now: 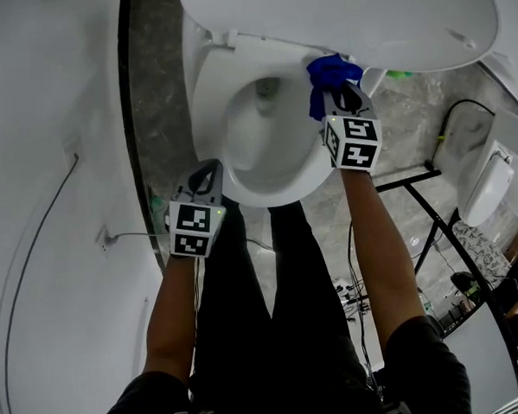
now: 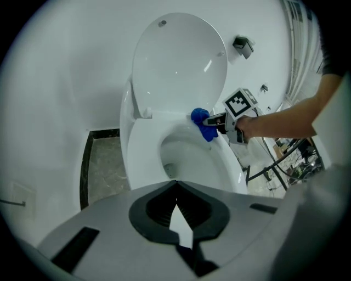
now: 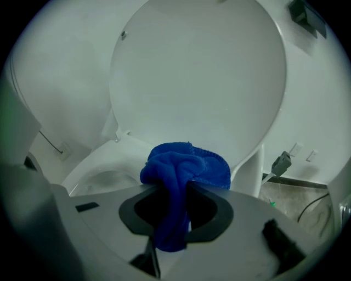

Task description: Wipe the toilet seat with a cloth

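A white toilet stands with its lid point(image 1: 344, 20) raised; its seat rim point(image 1: 305, 169) rings the bowl. My right gripper point(image 1: 338, 92) is shut on a bunched blue cloth point(image 1: 328, 75), which rests on the seat's far right part near the hinge. The cloth point(image 3: 184, 167) fills the space between the jaws in the right gripper view and shows small point(image 2: 203, 123) in the left gripper view. My left gripper point(image 1: 207, 174) hovers at the near left edge of the seat with its jaws together and nothing between them; its tips point(image 2: 176, 186) meet over the rim point(image 2: 142, 164).
A dark-tiled strip of floor point(image 1: 154, 103) runs left of the toilet beside a white wall point(image 1: 51, 213). A cable point(image 1: 36, 239) and a socket hang on that wall. Black metal stand legs point(image 1: 414, 194) and a second white fixture point(image 1: 487, 185) stand on the right.
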